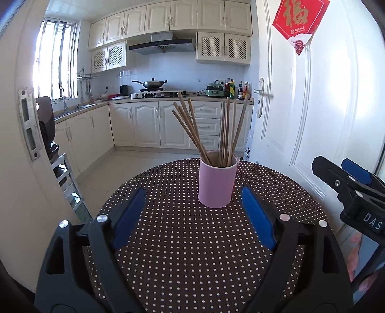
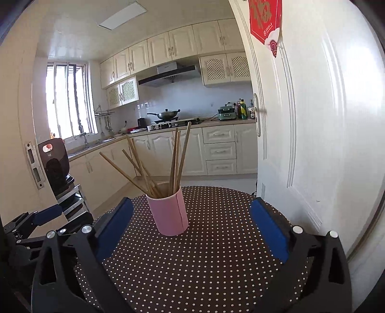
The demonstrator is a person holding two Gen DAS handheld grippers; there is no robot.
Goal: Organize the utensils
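Left gripper (image 1: 193, 214): held wide apart, nothing between its blue pads (image 1: 128, 218); it is pointed at the pink cup from the near side of the table, apart from it.
Right gripper (image 2: 191, 225): spread wide and empty; the cup is seen between its fingers but farther out, untouched.
Pink cup (image 1: 217, 183): stood upright on the dotted tablecloth (image 1: 182, 240) of a round table.
Chopsticks (image 1: 211, 130): wooden, gathered in the cup, fanned into a left-leaning bunch and a more upright bunch.
Path to the cup: nothing is seen lying on the cloth between pads and cup.
White door (image 1: 320, 101): open, just right of the table, a red paper decoration (image 1: 299, 20) hung on it.
Kitchen behind: cream cabinets (image 1: 144, 125), a wok (image 1: 152, 83) on the stove, bottles (image 1: 232, 89) on the counter.
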